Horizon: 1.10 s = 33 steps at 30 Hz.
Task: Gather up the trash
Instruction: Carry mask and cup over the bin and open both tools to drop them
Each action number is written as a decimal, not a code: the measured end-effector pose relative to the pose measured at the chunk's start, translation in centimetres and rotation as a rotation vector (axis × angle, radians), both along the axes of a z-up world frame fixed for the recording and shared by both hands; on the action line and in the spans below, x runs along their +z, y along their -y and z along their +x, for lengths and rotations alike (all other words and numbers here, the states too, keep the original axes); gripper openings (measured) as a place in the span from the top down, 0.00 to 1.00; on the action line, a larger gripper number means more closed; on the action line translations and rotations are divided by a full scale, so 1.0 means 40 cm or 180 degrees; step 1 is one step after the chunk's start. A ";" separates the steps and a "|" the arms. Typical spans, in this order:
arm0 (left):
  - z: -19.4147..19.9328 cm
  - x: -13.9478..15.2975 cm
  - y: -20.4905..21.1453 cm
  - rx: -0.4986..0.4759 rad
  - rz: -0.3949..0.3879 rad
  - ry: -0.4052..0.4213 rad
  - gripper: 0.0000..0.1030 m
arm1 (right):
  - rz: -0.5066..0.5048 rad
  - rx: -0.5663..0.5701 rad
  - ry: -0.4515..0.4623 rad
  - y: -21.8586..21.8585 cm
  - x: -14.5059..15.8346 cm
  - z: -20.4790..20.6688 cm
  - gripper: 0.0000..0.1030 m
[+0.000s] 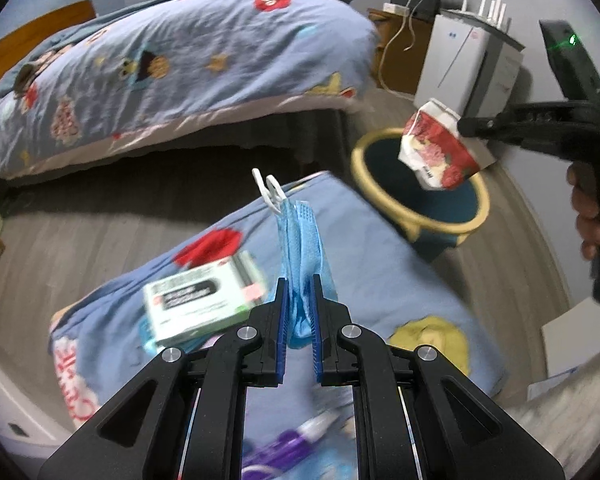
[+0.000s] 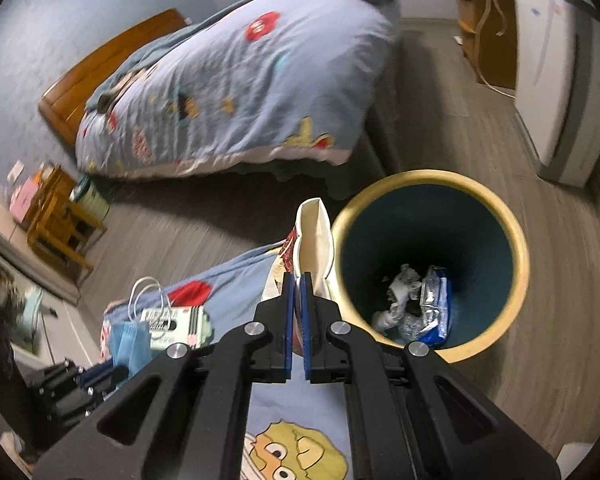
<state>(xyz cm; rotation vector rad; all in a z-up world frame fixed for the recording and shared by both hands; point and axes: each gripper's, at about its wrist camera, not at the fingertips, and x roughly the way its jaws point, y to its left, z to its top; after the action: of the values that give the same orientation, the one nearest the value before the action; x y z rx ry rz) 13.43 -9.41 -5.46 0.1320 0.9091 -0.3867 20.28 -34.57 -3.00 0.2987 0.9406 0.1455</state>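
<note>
My left gripper [image 1: 300,280] is shut on a blue face mask [image 1: 302,236], whose white ear loops [image 1: 269,190] stick up past the fingertips, above the near blue bedding. My right gripper [image 2: 297,280] is shut on a crushed red and white paper carton [image 2: 314,240]. In the left wrist view that carton [image 1: 436,148] hangs over the near rim of the round bin [image 1: 420,216], which has a yellow rim and a dark blue inside. The bin [image 2: 500,216] holds several crumpled wrappers [image 2: 416,304]. The mask [image 2: 130,344] and left gripper [image 2: 96,376] show at lower left of the right wrist view.
A green and white box [image 1: 204,300] and a purple item [image 1: 284,444] lie on the near bedding. A bed with a blue patterned quilt [image 1: 188,64] stands across the grey wood floor. A white appliance [image 2: 556,92] and a wooden cabinet [image 2: 488,32] stand by the far wall. A hand [image 1: 592,216] holds the right gripper.
</note>
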 end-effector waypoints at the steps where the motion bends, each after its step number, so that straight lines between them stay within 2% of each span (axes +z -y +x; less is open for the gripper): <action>1: 0.008 0.005 0.019 -0.0024 -0.0041 -0.0001 0.89 | -0.0007 -0.0060 0.0014 0.019 0.001 0.002 0.97; 5: 0.037 0.027 0.105 -0.0183 -0.0087 0.0045 0.89 | 0.0024 -0.0258 0.0037 0.082 -0.003 0.005 0.97; 12: 0.096 0.064 0.249 -0.0512 0.0012 0.0144 0.89 | 0.0016 -0.0544 0.0076 0.155 -0.019 0.004 0.97; 20: 0.168 0.091 0.343 -0.0775 0.0053 0.0204 0.89 | 0.0116 -0.0843 0.0038 0.213 -0.059 0.009 0.97; 33: 0.266 0.029 0.458 -0.1068 -0.0069 0.0163 0.89 | 0.0080 -0.1160 0.0008 0.232 -0.093 0.066 0.97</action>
<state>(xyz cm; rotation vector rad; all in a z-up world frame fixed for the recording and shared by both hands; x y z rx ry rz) 24.06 -27.74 -4.32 0.2751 0.8327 -0.7013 22.91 -43.84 -6.72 0.4874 0.8676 -0.1766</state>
